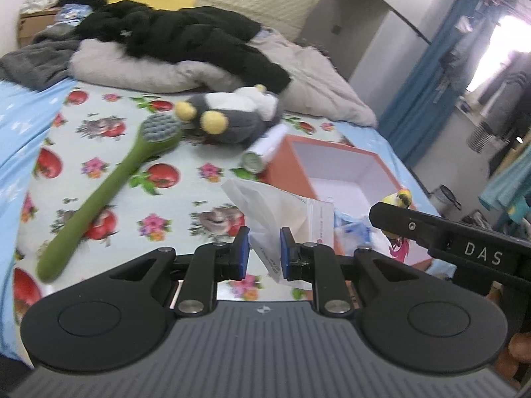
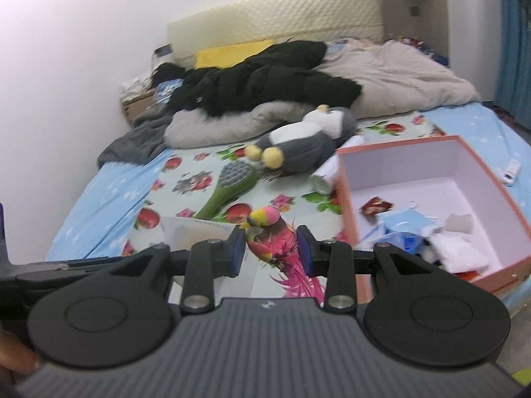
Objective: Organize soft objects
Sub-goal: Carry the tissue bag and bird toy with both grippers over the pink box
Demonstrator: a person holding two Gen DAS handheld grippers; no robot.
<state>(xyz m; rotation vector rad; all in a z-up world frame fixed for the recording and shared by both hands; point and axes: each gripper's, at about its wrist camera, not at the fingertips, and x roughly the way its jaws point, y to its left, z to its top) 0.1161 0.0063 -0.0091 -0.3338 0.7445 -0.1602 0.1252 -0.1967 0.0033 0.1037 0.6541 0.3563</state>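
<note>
My left gripper [image 1: 264, 248] is shut on a crumpled white plastic bag [image 1: 265, 209], held above the flowered bedsheet. In the right wrist view the bag [image 2: 195, 232] shows at the left. My right gripper [image 2: 271, 248] is shut on a pink feathered toy parrot [image 2: 270, 232] with a yellow-green head. From the left wrist view the right gripper [image 1: 398, 215] appears over the near edge of the orange box [image 1: 285, 162]. A grey and white plush penguin [image 2: 298, 146] lies beyond on the bed.
The orange box [image 2: 344, 192] is open, with blue masks, white cloths and a red packet inside. A green long-handled brush [image 1: 99, 199] and a white cylinder [image 1: 265, 149] lie on the sheet. A black jacket [image 2: 265, 79] and a grey duvet [image 2: 398, 76] fill the bed's far end.
</note>
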